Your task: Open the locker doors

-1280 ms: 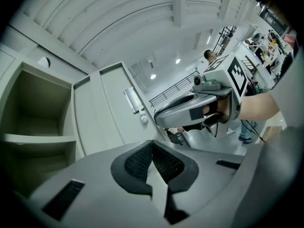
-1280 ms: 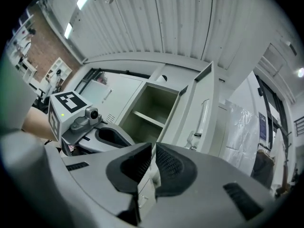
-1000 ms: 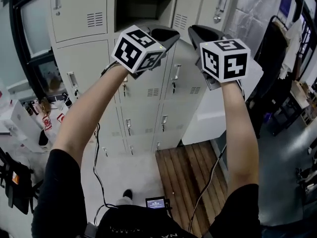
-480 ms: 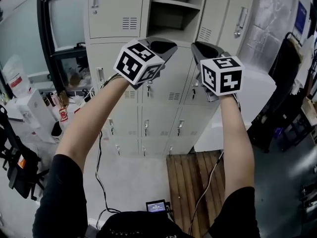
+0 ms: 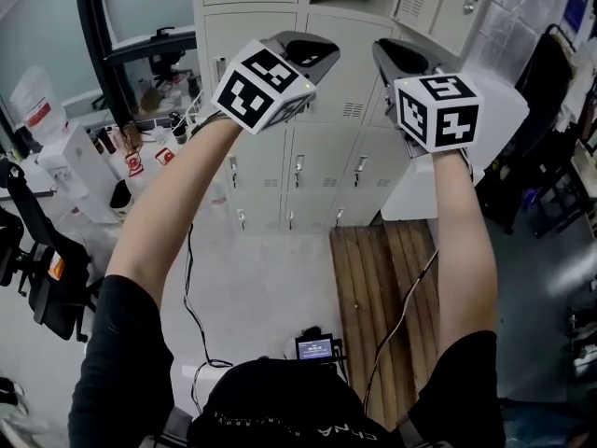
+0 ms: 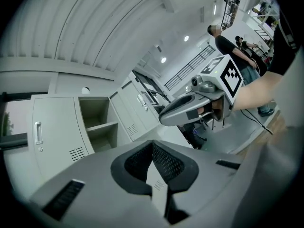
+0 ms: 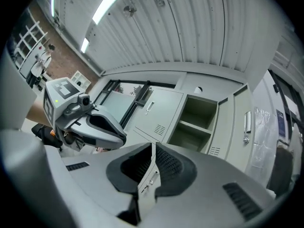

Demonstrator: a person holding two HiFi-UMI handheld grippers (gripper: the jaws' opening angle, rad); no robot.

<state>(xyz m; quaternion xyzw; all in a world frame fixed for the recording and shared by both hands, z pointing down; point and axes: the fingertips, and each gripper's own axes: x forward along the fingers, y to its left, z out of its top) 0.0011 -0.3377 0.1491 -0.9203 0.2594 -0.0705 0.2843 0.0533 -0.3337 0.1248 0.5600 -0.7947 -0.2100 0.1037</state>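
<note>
Evidently little is done: the left gripper [image 5: 313,50] and right gripper [image 5: 399,56], each with jaws together on nothing, hang before the lockers [image 5: 341,75], touching no door. One upper compartment [image 7: 194,121] stands open; the lower doors [image 5: 315,157] are shut.

A wooden platform [image 5: 382,287] lies before the lockers [image 5: 322,143].

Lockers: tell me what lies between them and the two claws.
Nothing. In the head view the left claw and right claw hang in open air short of the lockers.
</note>
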